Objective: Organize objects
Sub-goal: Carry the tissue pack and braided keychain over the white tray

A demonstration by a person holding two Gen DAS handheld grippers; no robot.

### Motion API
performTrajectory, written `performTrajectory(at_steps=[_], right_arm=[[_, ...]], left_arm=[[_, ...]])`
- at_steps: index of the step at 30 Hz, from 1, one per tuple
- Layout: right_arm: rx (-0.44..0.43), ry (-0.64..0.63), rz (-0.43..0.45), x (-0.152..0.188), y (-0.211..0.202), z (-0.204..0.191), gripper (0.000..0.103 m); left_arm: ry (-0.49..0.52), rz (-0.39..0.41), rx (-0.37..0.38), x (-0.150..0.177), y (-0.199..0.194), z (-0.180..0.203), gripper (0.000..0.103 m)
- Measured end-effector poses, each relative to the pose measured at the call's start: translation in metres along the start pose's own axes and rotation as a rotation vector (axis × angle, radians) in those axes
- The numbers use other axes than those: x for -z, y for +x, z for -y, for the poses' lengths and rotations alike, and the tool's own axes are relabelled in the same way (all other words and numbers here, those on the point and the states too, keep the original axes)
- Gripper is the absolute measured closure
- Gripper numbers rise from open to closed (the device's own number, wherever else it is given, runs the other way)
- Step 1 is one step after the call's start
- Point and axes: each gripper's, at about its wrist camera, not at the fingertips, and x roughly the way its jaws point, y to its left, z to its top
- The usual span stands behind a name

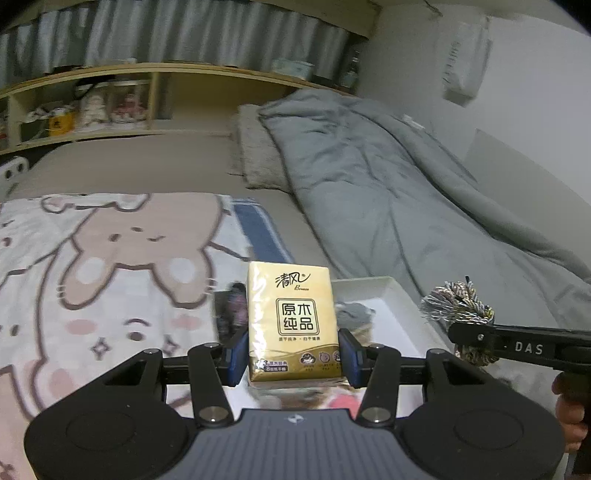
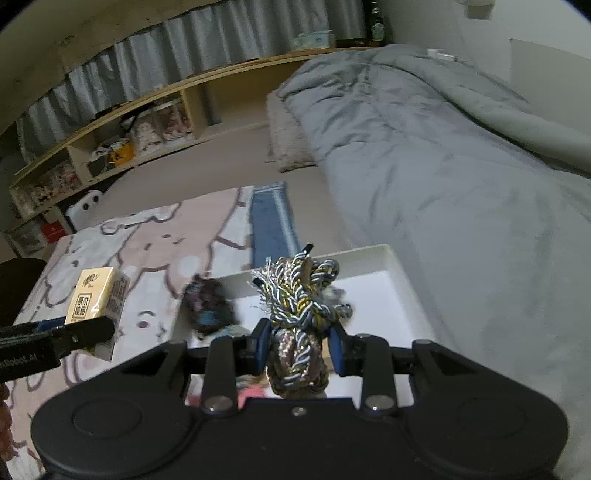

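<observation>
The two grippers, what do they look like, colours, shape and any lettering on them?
Both are matte black tools. Each has a broad rounded body with two round discs, silver pivot bolts and linkage bars leading to blue pads. The left gripper has a ribbed grey centre plate with a small logo. The right gripper, seen side-on from the left wrist, carries white letters "DAS". No sleeves are visible.

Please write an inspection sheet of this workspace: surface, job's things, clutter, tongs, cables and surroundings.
Surface: bed with cartoon blanket; grey duvet on its right side.
Job's things: gold tissue pack and braided cord bundle both held up; white tray lies on the bed.
Clutter: dark patterned item at the tray's left edge, blurred.
Tongs: left tongs shut on the tissue pack; right tongs shut on the cord bundle.
Cables: nothing seen.
Surroundings: wooden shelf with small items, curtain, white wall.
</observation>
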Motion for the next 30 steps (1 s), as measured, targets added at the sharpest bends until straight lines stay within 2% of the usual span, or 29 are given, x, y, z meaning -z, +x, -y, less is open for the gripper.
performTrajectory(at_steps=[7,19,30], right_arm=[[0.032,0.004,-0.014,0.007,-0.001,0.032,0.069],[0.045,0.011,-0.094,0.027,0.029,0.065,0.069],[0.051,0.002,-0.164,0.043,0.060,0.074,0.069]], left_arm=[[0.021,-0.057,0.072,0.011,0.026,0.040,0.053],[-0.072,-0.189,0.164,0.039,0.077,0.072,0.053],[-0.119,-0.289,0.131,0.065,0.122,0.074,0.053]])
